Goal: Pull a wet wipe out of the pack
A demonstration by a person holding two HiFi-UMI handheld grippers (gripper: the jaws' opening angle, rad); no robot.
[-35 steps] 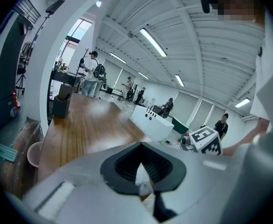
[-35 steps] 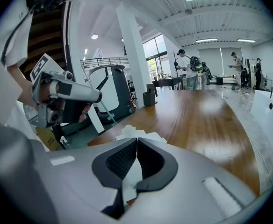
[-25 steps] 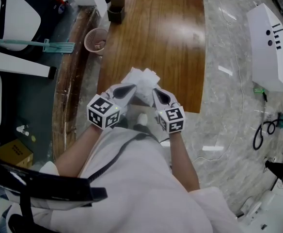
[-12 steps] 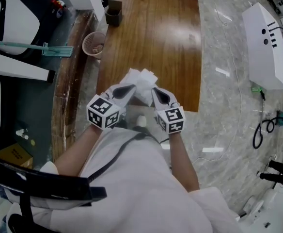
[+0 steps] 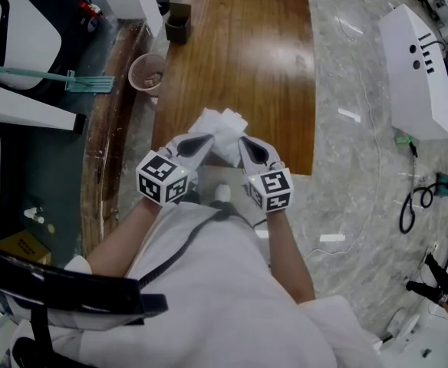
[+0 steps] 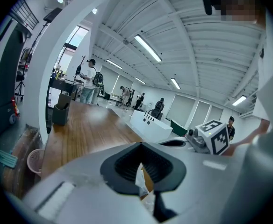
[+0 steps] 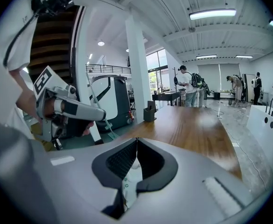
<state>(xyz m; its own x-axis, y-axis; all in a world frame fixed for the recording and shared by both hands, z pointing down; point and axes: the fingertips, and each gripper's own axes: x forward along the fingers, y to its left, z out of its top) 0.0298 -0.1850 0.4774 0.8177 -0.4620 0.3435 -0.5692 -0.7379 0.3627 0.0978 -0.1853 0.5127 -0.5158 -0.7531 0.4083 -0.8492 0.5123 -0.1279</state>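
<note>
A crumpled white bundle, the wet wipe pack (image 5: 219, 131), is held over the near end of the wooden table (image 5: 239, 60) in the head view. My left gripper (image 5: 202, 146) holds its left side and my right gripper (image 5: 246, 151) its right side. I cannot separate wipe from pack there. In the left gripper view the left gripper (image 6: 140, 164) is shut on a thin crinkled white sheet (image 6: 140, 183). In the right gripper view the right gripper (image 7: 135, 153) is shut on white film with small green print (image 7: 131, 181).
A dark pen holder (image 5: 179, 21) stands at the table's far left corner. A pink waste basket (image 5: 147, 71) and a green-headed mop (image 5: 86, 83) lie left of the table. A white device (image 5: 416, 67) lies on the marble floor at the right. A black chair back (image 5: 55, 290) is close at the lower left.
Both grippers and the white bundle stay as they were. Only the head view has shifted slightly.
</note>
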